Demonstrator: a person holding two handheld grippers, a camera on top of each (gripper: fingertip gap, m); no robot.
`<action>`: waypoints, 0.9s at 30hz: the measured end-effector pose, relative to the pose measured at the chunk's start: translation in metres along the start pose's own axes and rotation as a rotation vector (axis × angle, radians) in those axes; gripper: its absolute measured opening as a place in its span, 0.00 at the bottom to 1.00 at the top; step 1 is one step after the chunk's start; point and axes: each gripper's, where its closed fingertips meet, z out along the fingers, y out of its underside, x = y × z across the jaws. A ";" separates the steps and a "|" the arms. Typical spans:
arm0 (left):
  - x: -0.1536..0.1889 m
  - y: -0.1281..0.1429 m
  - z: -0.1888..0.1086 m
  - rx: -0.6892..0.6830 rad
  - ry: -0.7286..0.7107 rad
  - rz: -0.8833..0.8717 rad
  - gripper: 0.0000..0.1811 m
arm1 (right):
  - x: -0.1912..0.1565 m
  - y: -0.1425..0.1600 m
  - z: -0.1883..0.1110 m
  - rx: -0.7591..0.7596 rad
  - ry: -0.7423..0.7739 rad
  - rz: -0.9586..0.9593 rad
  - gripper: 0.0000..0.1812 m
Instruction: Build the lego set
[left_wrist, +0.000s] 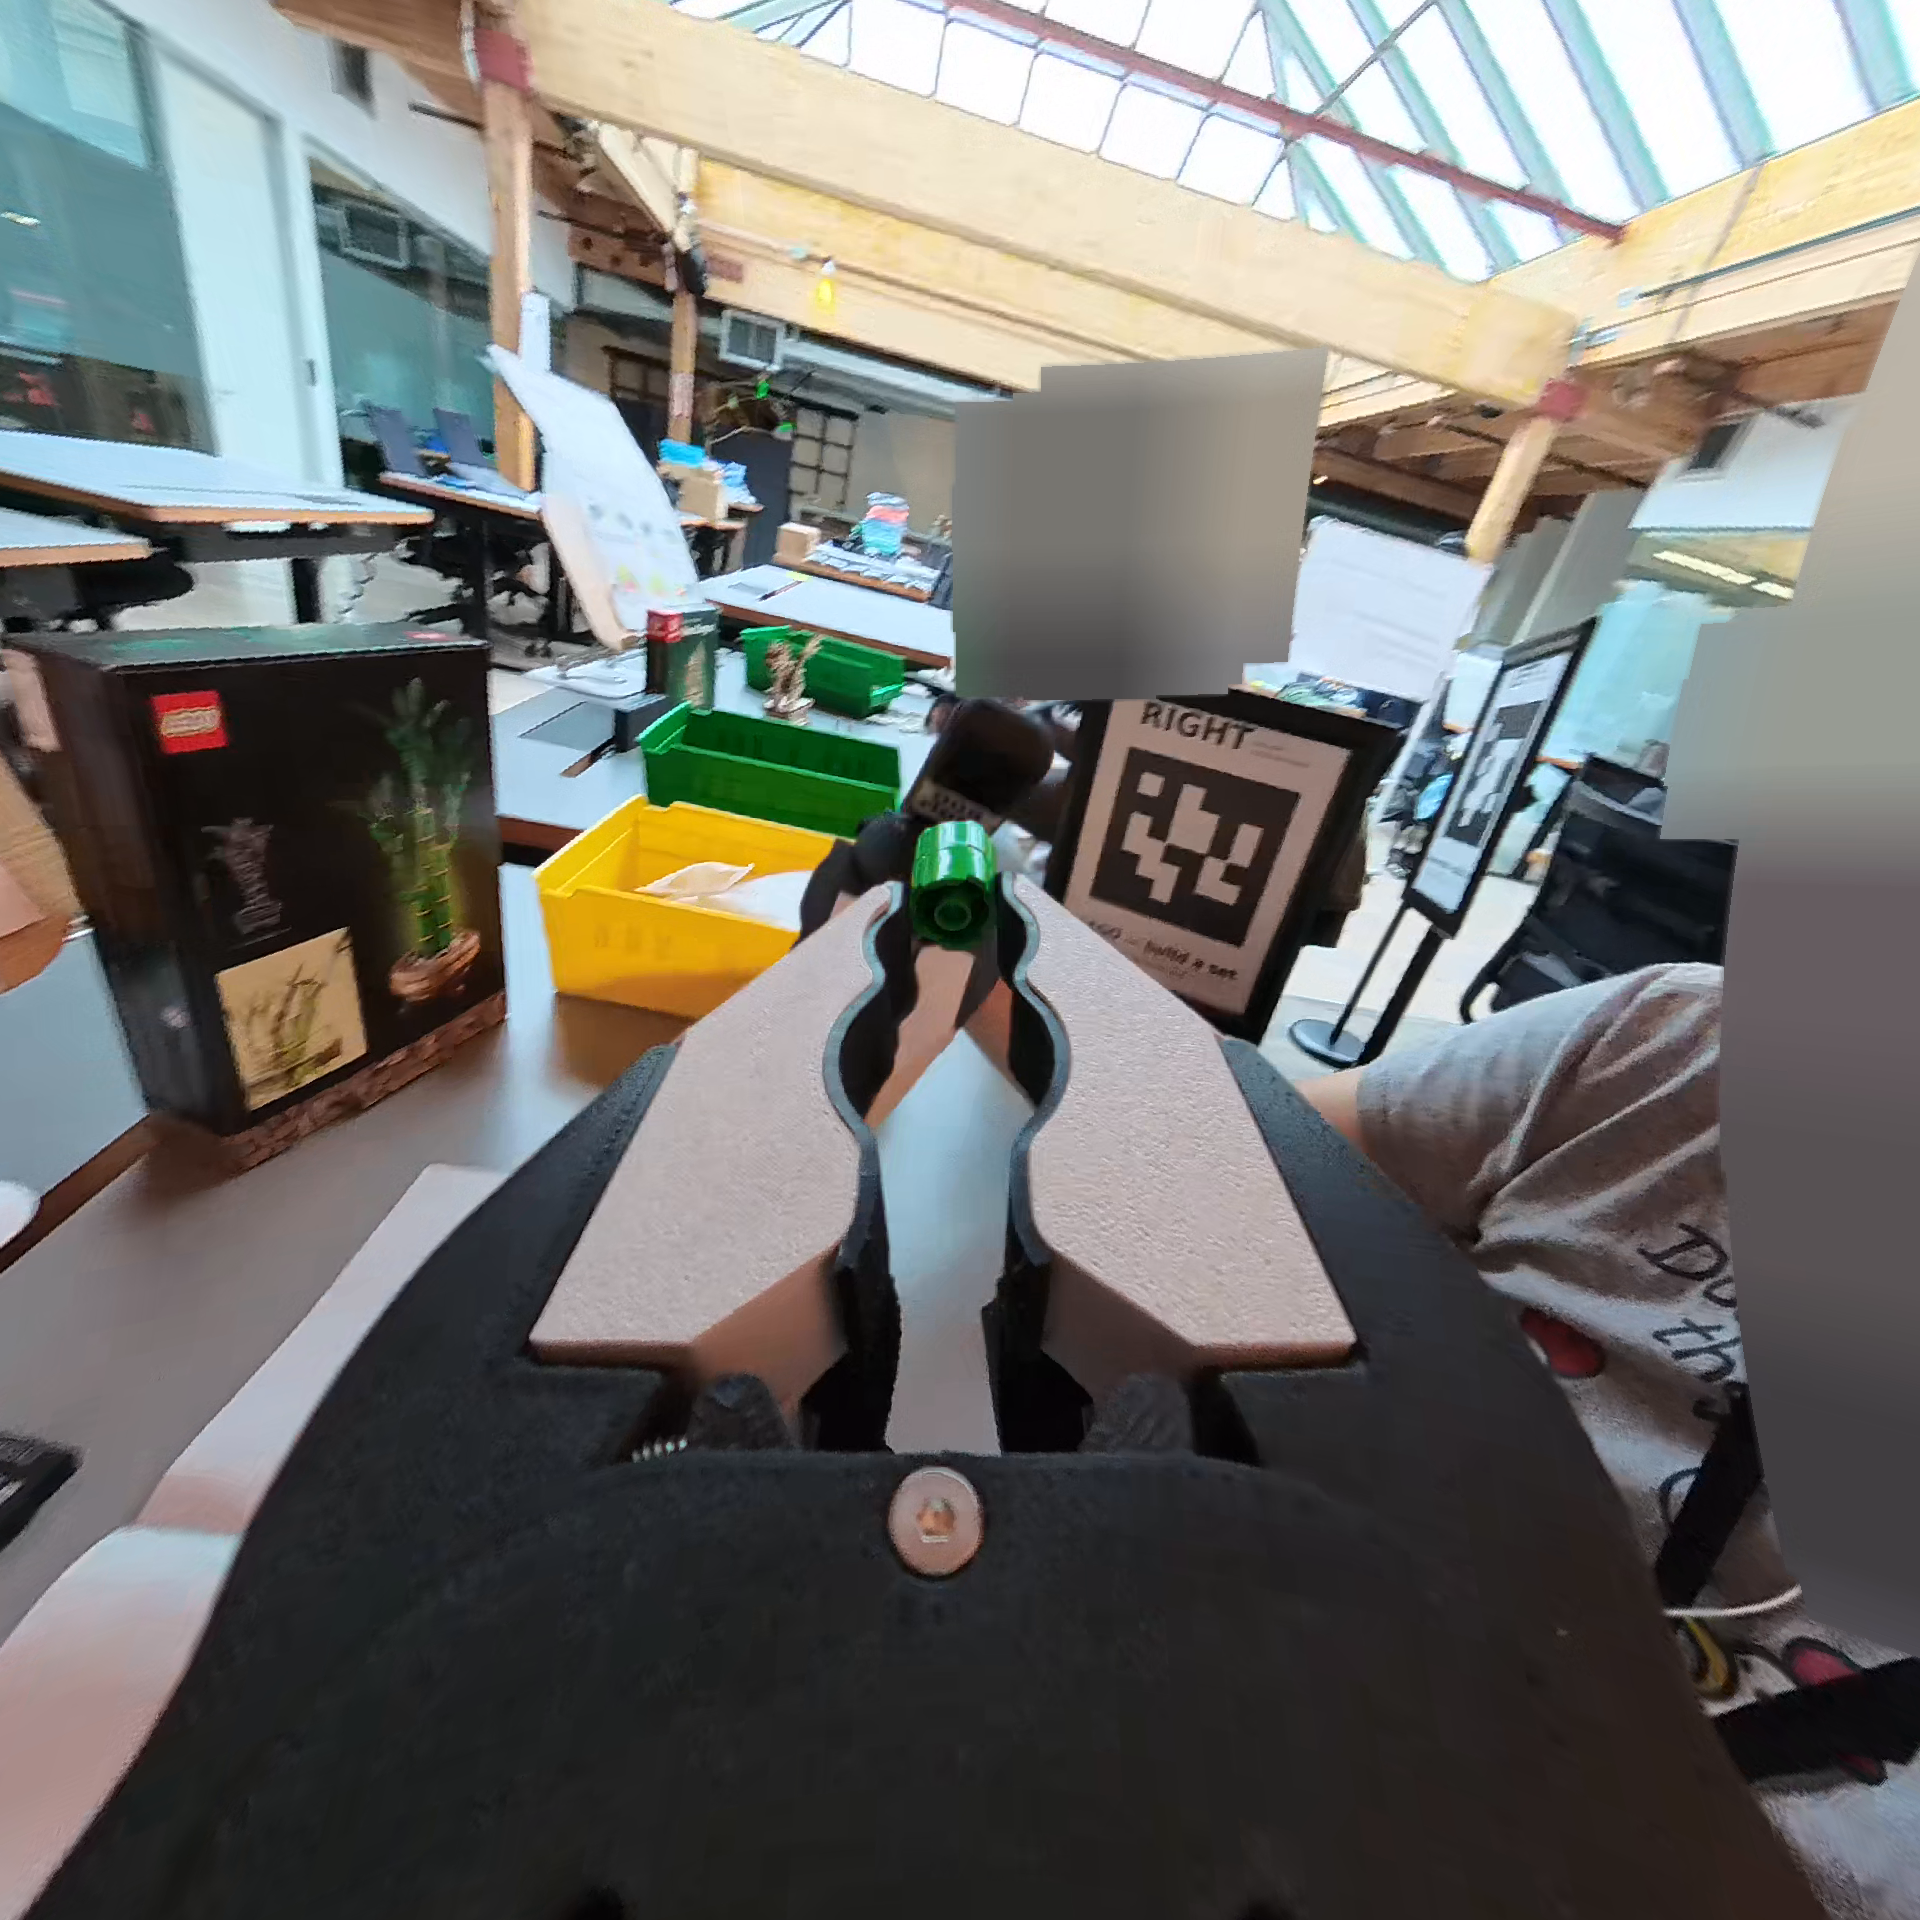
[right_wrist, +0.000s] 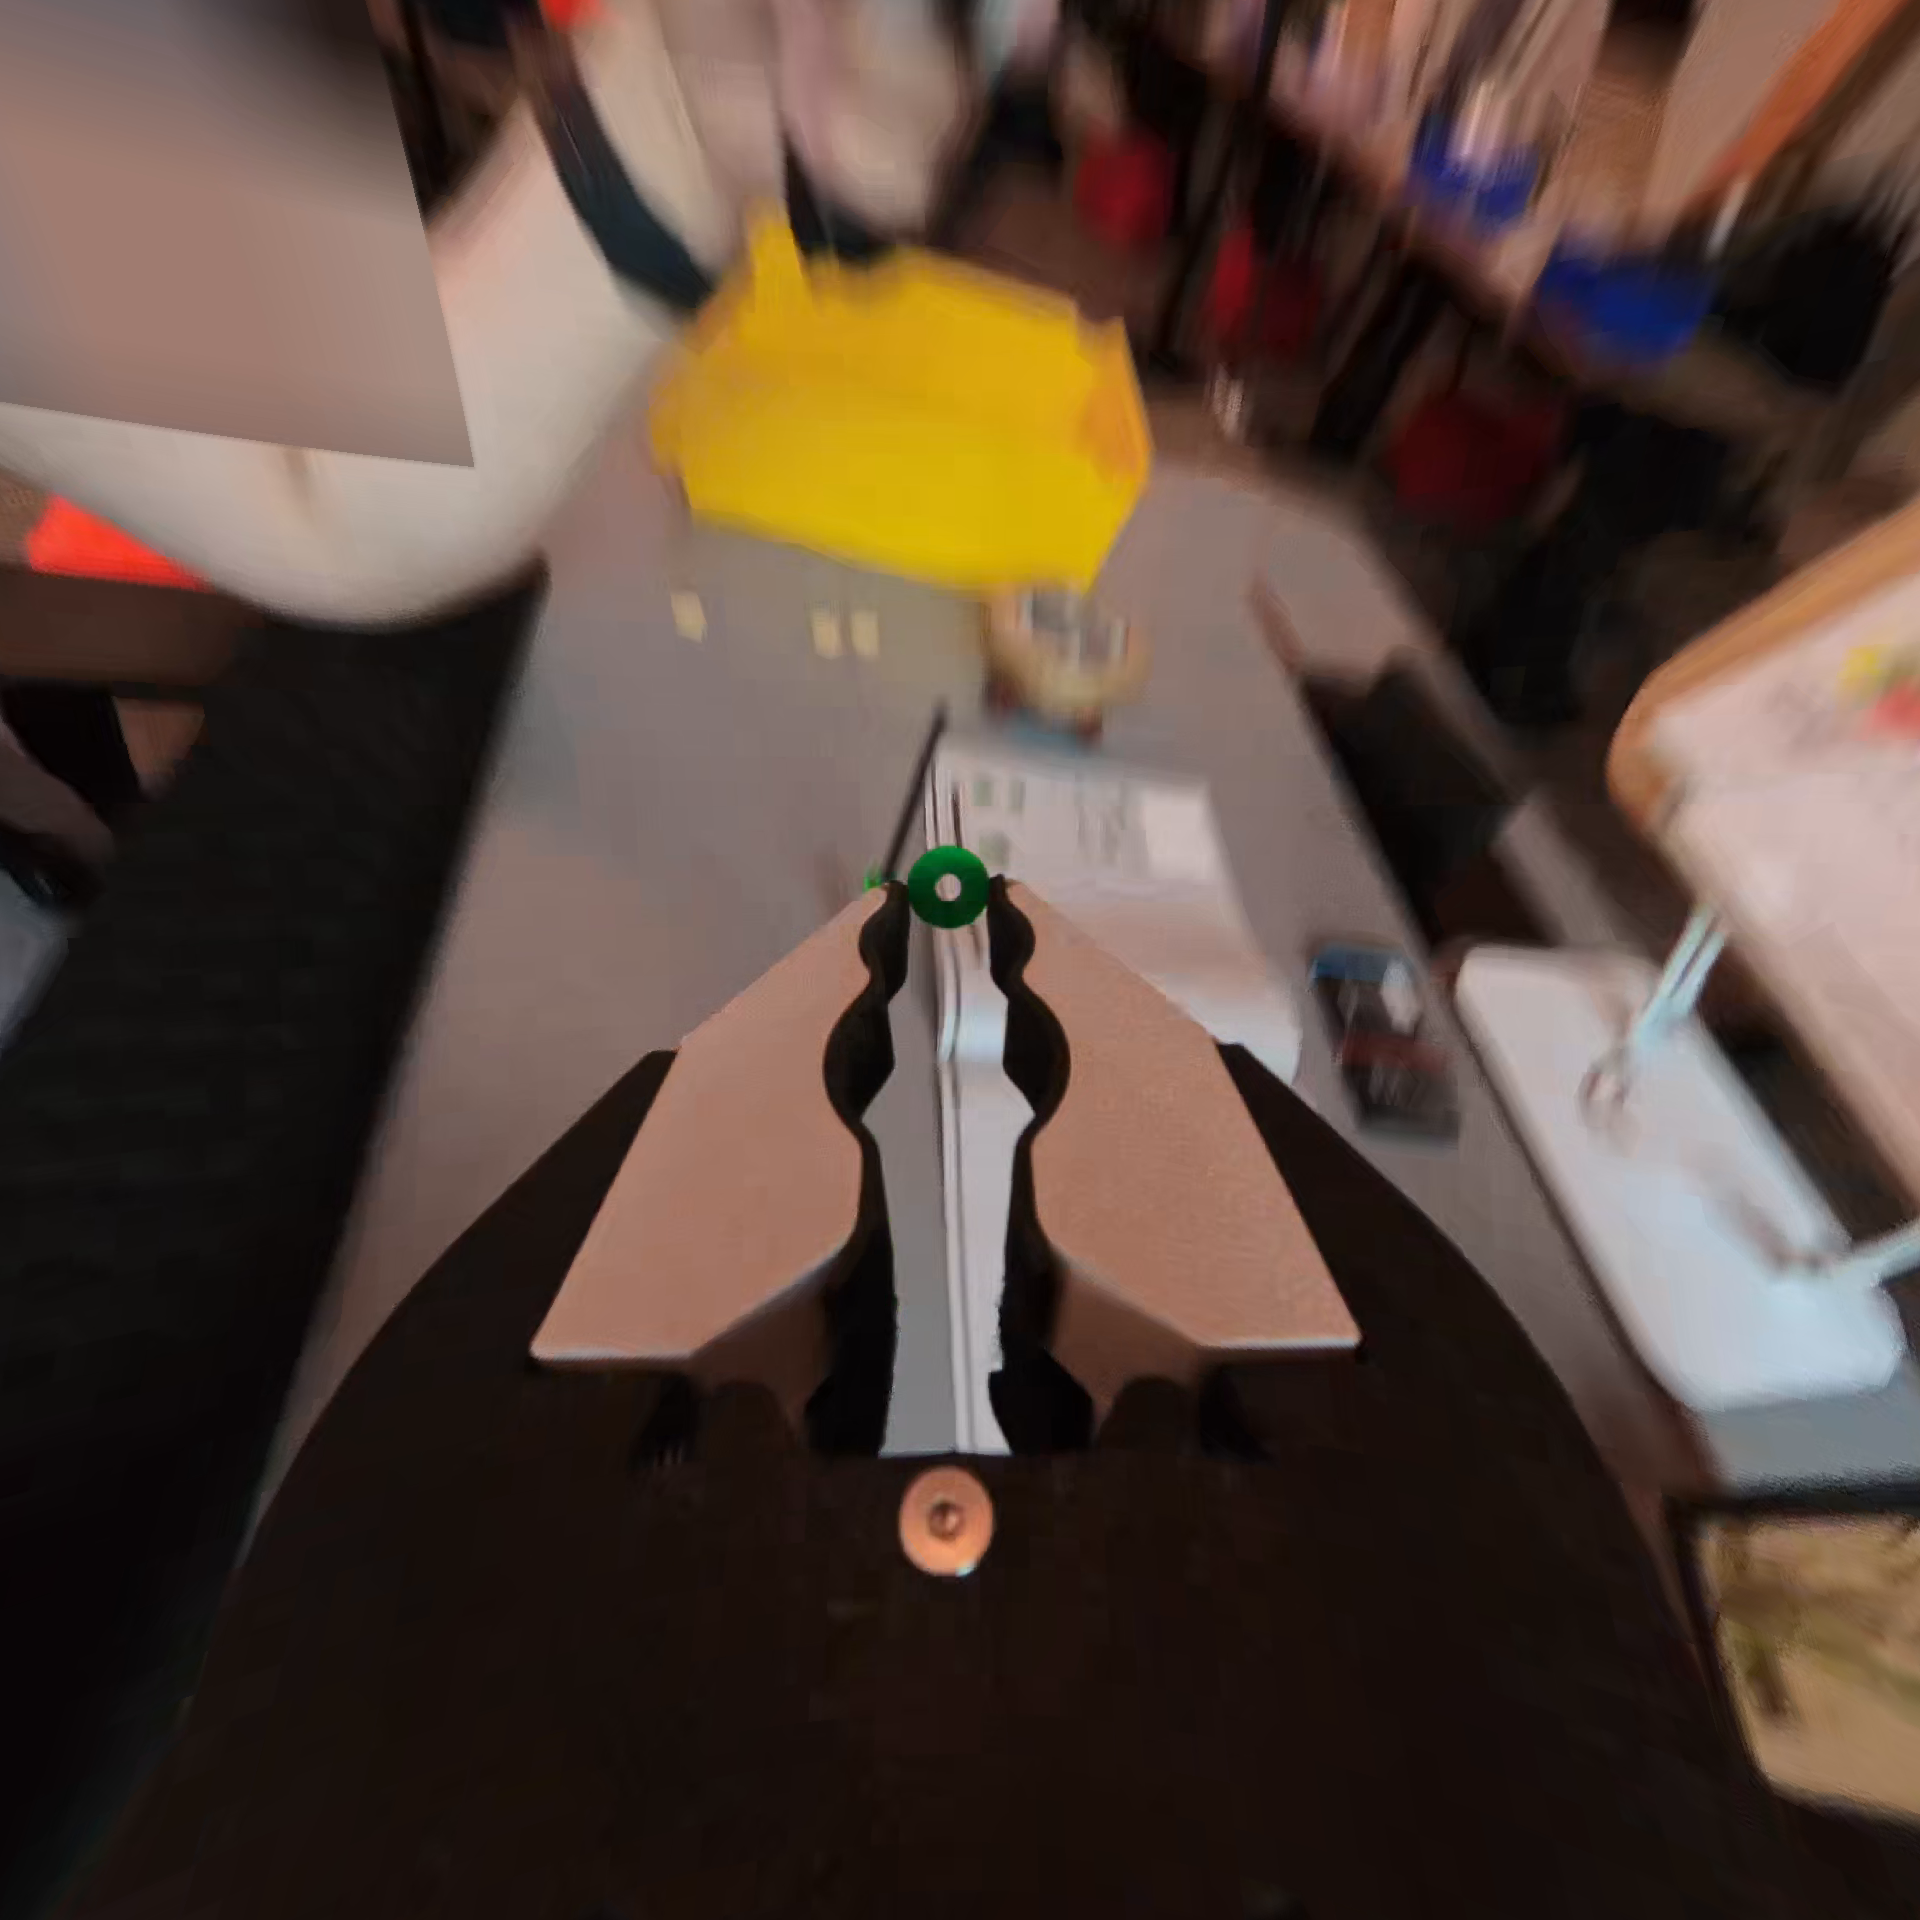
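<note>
Lego cylinder (left_wrist: 951, 883), glossy green, round-studded

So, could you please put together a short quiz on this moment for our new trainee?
1. True or false: the left claw is empty.
2. What shape is the green piece in the right claw? A) ring B) flat plate C) leaf
3. Fill in: beside the yellow bin stands a ____ bin.

Key: 1 false, it grips a green cylinder piece; 2 A; 3 green.
</note>
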 end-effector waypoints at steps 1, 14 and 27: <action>0.004 -0.001 0.003 0.014 0.024 -0.001 0.07 | -0.003 -0.030 -0.009 0.104 0.009 -0.047 0.07; 0.046 0.014 0.043 -0.003 0.272 -0.113 0.07 | -0.017 -0.161 -0.040 0.377 0.222 -0.490 0.08; 0.042 0.025 0.059 -0.048 0.163 0.056 0.07 | -0.025 -0.155 -0.043 0.336 0.136 -0.361 0.07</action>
